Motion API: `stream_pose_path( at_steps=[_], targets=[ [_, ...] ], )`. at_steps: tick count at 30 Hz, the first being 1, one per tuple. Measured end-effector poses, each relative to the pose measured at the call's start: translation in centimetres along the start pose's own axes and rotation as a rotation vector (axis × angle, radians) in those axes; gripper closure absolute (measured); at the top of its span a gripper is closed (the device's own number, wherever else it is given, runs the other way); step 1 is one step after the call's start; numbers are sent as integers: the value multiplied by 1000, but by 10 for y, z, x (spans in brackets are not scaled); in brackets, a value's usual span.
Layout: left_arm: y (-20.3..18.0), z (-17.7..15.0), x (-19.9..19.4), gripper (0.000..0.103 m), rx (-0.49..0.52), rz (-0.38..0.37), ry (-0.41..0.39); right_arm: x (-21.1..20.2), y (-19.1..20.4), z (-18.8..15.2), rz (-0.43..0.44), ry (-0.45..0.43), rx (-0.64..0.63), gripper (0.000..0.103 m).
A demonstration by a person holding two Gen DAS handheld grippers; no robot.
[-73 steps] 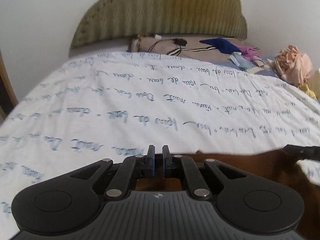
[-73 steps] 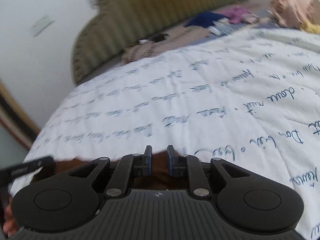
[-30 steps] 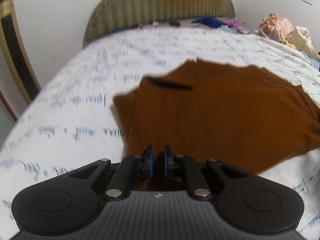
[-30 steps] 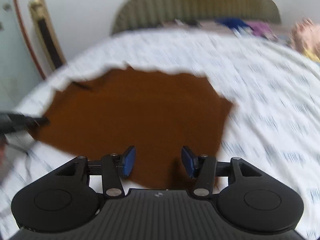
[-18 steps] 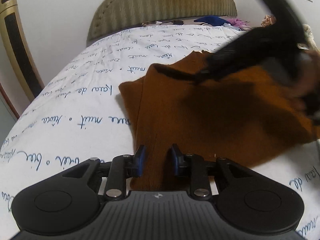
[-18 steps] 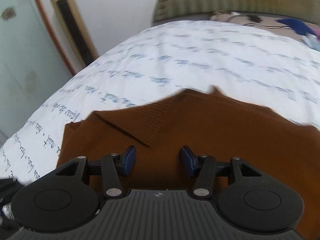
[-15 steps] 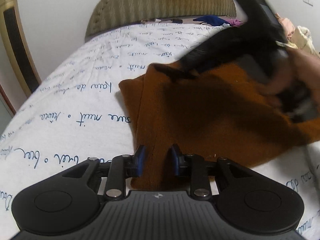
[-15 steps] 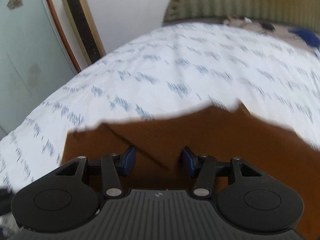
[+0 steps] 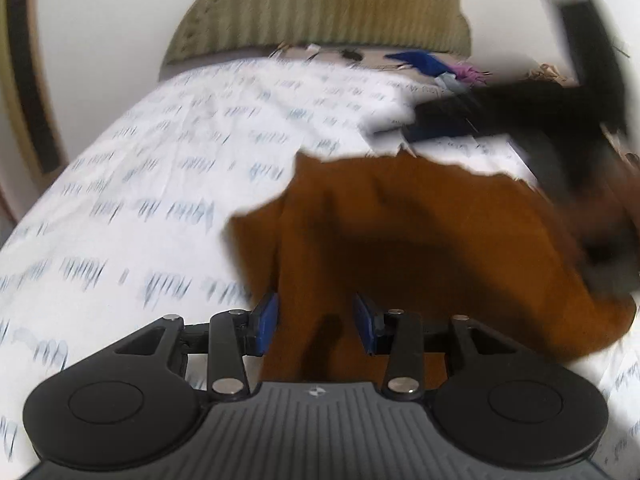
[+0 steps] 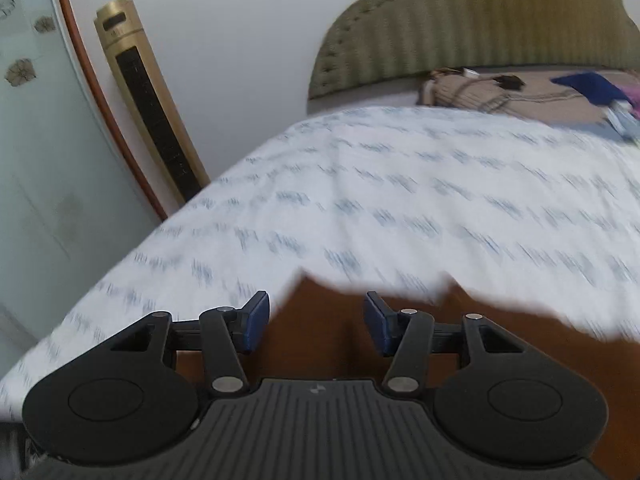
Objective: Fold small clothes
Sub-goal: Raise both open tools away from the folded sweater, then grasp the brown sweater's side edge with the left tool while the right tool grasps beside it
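Observation:
A brown knit garment (image 9: 420, 240) lies folded on the white bedspread with blue script (image 9: 160, 168). My left gripper (image 9: 316, 322) is open and empty, its blue pads over the garment's near left edge. The right gripper shows in the left wrist view as a dark blur (image 9: 560, 120) over the garment's far right side. In the right wrist view my right gripper (image 10: 316, 320) is open and empty, low above the garment's far edge (image 10: 320, 320), looking across the bedspread (image 10: 400, 208).
An olive padded headboard (image 10: 480, 24) stands at the far end of the bed. A beige blanket (image 10: 500, 96) and loose clothes (image 9: 420, 60) lie at the far end. A gold tower fan (image 10: 148, 100) and a glass door (image 10: 36, 140) stand left of the bed.
Both grippers let go of the garment, which now lies folded on the bed. The left jaws opened wider. The right gripper swung left across the garment toward its far edge.

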State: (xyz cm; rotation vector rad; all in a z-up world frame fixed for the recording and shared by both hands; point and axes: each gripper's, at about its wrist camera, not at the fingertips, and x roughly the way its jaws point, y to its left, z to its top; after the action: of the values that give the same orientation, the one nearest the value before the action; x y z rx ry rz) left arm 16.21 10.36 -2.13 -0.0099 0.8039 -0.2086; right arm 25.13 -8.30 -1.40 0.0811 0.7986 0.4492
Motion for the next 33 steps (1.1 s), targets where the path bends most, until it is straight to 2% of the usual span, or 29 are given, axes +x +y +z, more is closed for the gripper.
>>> stream_pose_path(
  at_steps=[3, 5, 8, 9, 11, 13, 16, 17, 19, 22, 23, 25, 27, 29, 30, 31, 33],
  targets=[
    [-9, 15, 27, 57, 13, 7, 5, -49, -37, -49, -148, -23, 39, 46],
    [-11, 14, 48, 57, 29, 28, 56, -82, -62, -78, -279, -32, 48, 45],
    [-12, -2, 49, 58, 62, 36, 10, -106, -100, -121, -431, 54, 61, 43],
    [-16, -6, 47, 57, 91, 52, 2, -111, -112, -137, -439, 62, 78, 42],
    [-24, -14, 42, 57, 127, 86, -9, -125, -121, -153, -410, 12, 66, 42],
    [-27, -14, 36, 57, 132, 97, -9, -130, -120, -145, -406, 16, 125, 41],
    [-11, -3, 20, 56, 57, 51, -21, -145, -108, -126, -353, -68, 151, 40],
    [-5, -1, 14, 56, 31, 52, -33, -148, -102, -121, -338, -95, 144, 37],
    [3, 1, 14, 48, 16, 108, -28, -143, -95, -117, -325, -72, 136, 32],
    [18, -7, 11, 48, -7, 140, 11, -114, -100, -127, -367, 47, 142, 32],
    [24, -10, 7, 48, -23, 135, 12, -111, -101, -132, -379, 55, 155, 33],
    [34, -14, -2, 47, -36, 139, -1, -125, -92, -132, -373, -10, 164, 34],
    [43, -15, -9, 47, -40, 171, -23, -136, -78, -126, -327, -60, 171, 34],
    [55, -12, -14, 35, -73, 188, -28, -140, -56, -122, -262, -77, 139, 32],
    [61, -9, -14, 25, -98, 182, -31, -143, -44, -120, -231, -76, 112, 32],
    [66, -7, -15, 21, -125, 166, -39, -140, -28, -121, -197, -71, 76, 30],
    [75, -1, -10, 21, -175, 127, -54, -131, 5, -126, -129, -49, 11, 29]
  ],
)
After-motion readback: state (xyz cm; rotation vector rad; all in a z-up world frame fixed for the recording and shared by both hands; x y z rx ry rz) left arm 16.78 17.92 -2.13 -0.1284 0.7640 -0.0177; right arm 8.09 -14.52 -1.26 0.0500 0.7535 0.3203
